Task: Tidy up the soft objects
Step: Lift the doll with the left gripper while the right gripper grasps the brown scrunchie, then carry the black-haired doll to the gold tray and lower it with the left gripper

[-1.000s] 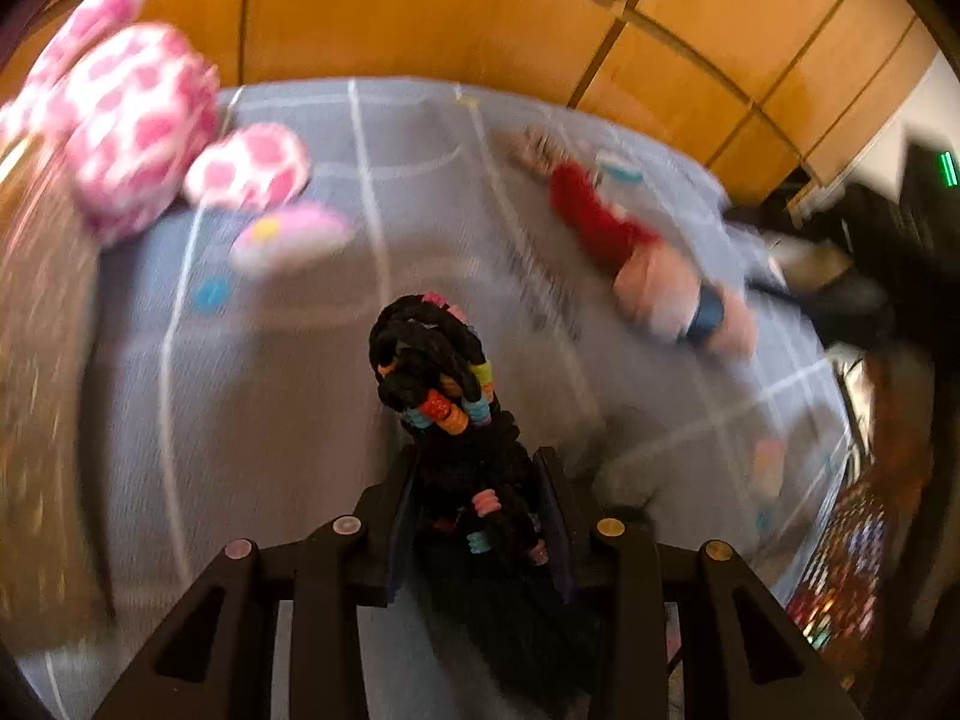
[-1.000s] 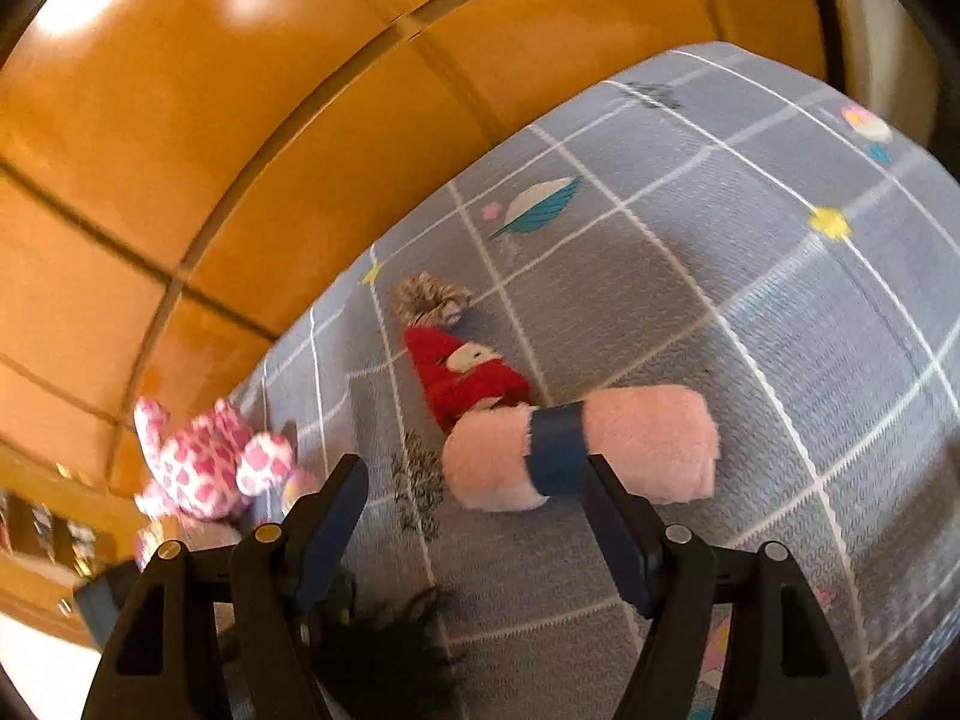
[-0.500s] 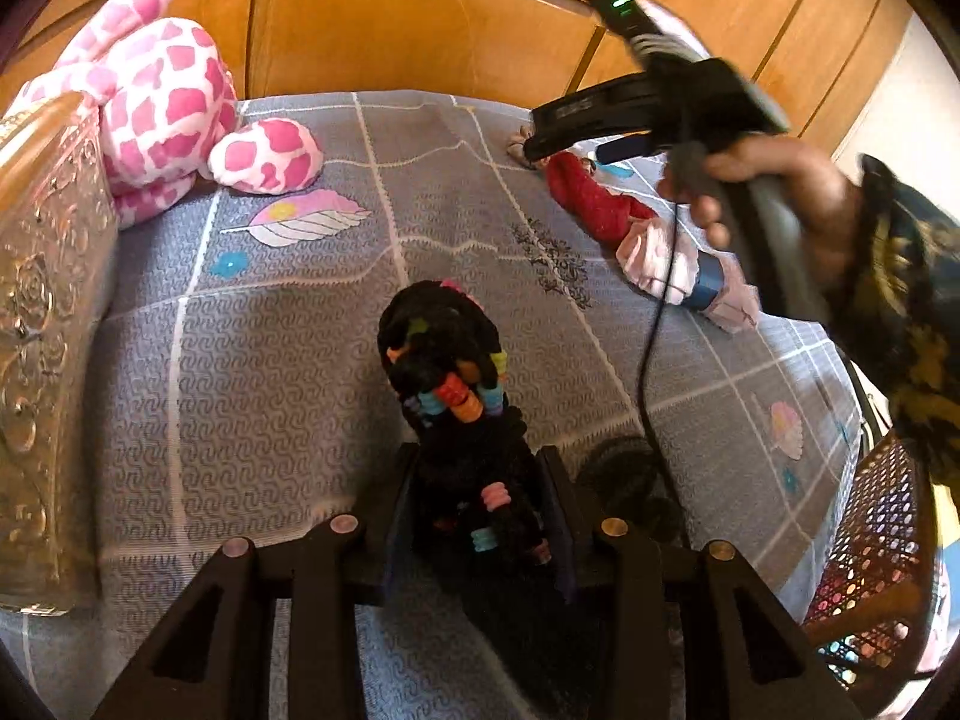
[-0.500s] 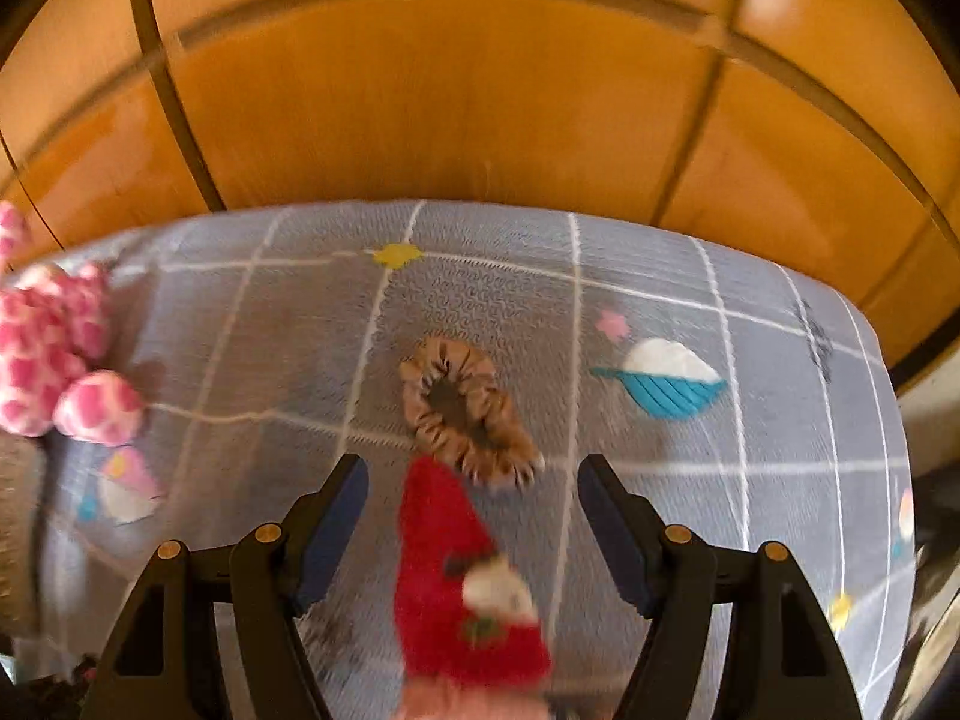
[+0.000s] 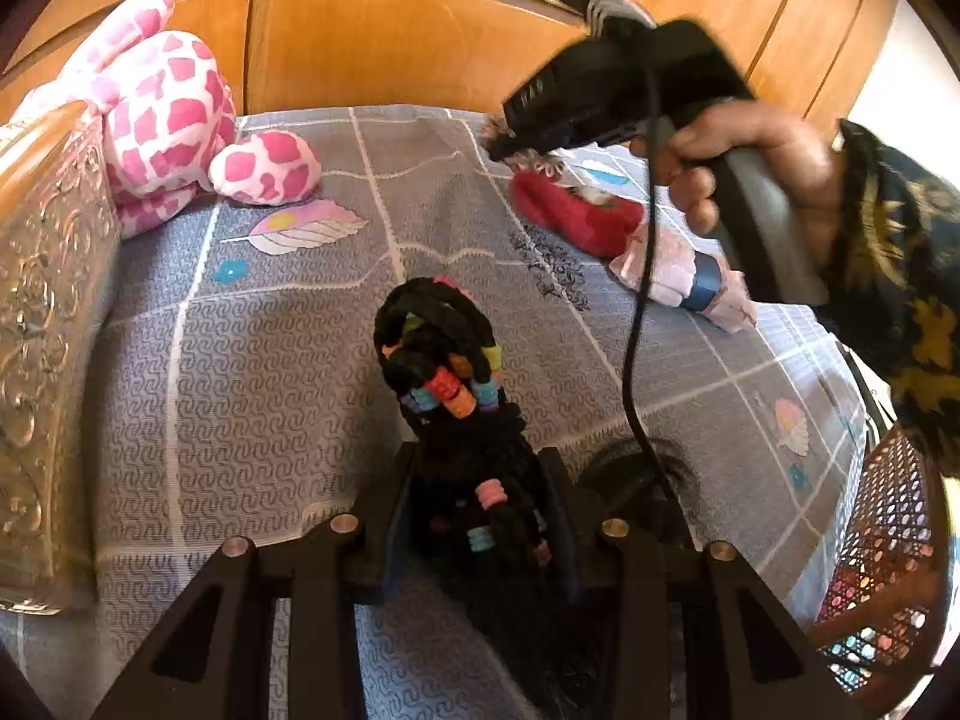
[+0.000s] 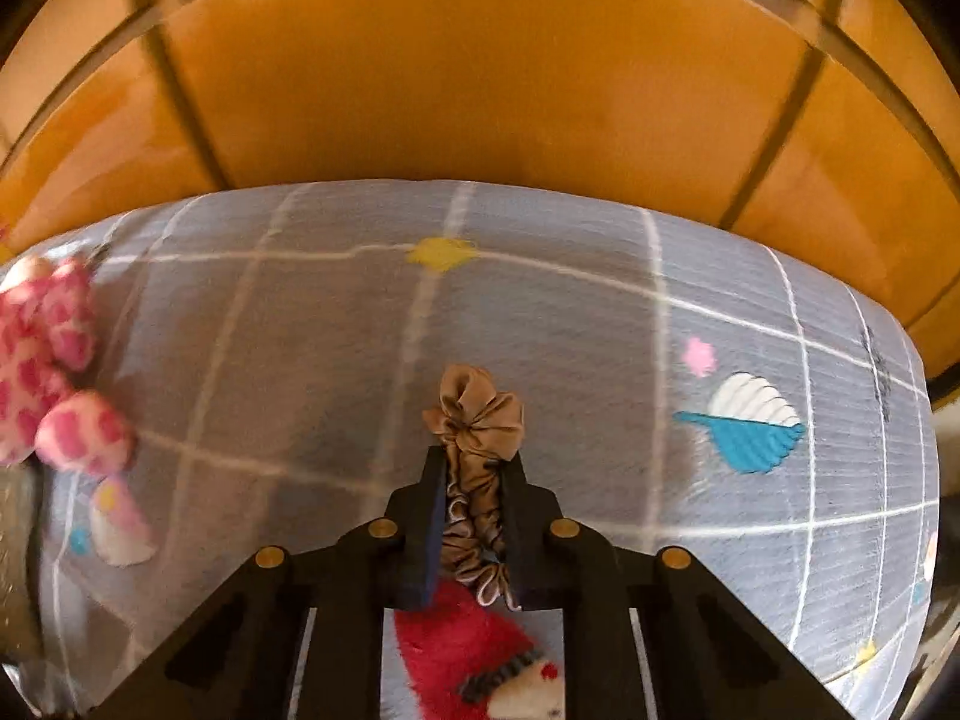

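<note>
My left gripper (image 5: 480, 468) is shut on a black bundle of hair ties with coloured beads (image 5: 438, 348), held just above the grey patterned bedsheet (image 5: 270, 360). In the left wrist view a hand holds my right gripper (image 5: 498, 147) down at the far side of the bed. In the right wrist view the right gripper (image 6: 477, 462) has its jaws closing, and the pads squeeze a brown satin scrunchie (image 6: 477, 408) lying on the sheet. A red plush toy (image 6: 456, 642) lies just under that gripper. Beside the red plush (image 5: 576, 213) lies a pink rolled cloth with a blue band (image 5: 678, 273).
A pink-and-white spotted plush (image 5: 162, 114) leans at the back left by an ornate gold board (image 5: 42, 300). Wooden panels (image 5: 390, 42) close the far side. A woven basket (image 5: 888, 528) stands off the bed's right edge. A black fluffy item (image 5: 636, 474) lies near my left gripper.
The right gripper swung from the pink roll to the brown scrunchie, came down over it and closed on it. The left gripper kept its hold and hardly moved.
</note>
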{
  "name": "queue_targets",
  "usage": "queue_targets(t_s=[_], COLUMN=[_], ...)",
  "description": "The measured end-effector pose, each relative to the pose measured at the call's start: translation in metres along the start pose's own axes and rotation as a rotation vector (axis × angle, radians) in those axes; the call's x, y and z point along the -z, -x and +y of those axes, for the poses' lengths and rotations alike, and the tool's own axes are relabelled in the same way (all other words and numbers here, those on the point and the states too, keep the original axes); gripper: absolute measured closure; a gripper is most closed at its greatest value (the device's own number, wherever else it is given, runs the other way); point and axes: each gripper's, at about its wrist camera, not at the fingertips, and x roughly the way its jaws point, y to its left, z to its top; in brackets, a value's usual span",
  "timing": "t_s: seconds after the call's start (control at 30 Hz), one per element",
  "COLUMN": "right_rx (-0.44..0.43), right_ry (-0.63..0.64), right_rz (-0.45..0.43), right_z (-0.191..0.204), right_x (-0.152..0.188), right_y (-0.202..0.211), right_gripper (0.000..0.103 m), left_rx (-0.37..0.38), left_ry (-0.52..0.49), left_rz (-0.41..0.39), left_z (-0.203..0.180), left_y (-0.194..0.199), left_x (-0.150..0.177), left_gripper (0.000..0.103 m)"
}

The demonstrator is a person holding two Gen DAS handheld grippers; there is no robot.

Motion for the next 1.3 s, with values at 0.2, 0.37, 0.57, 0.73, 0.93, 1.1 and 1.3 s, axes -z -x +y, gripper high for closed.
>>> queue_targets(t_s=[0.2,0.37,0.57,0.73,0.93,1.1,1.3], right_rx=[-0.204,-0.339,-0.307,-0.211,-0.143,-0.126,-0.114], right_ry=[0.014,-0.001,-0.005,0.041,0.111,0.147,0.156], right_rz=[-0.006,0.057,0.157,0.137,0.076,0.051,0.035], right_z=[0.031,0.048,0.066,0.072,0.092,0.101,0.113], right_x=[0.023,0.053,0.103,0.126,0.149,0.151,0.155], right_y=[0.04,0.057,0.051,0.047,0.056,0.057,0.055], right_gripper=[0.087,0.087,0.087,0.088,0.084,0.084,0.084], left_rx=[0.021,0.005,-0.004,-0.027,-0.031,-0.037,-0.041], left_ry=[0.034,0.023,0.018,-0.011,-0.014,-0.002,0.007], left_rz=[0.0,0.01,0.019,0.024,0.025,0.022,-0.014], left_z=[0.007,0.008,0.007,0.004,-0.003,0.0,0.003], left_y=[0.005,0.016,0.029,0.035,0.045,0.058,0.075], left_x=[0.002,0.01,0.022,0.032,0.041,0.048,0.044], left_gripper=[0.066,0.066,0.066,0.066,0.066,0.067,0.067])
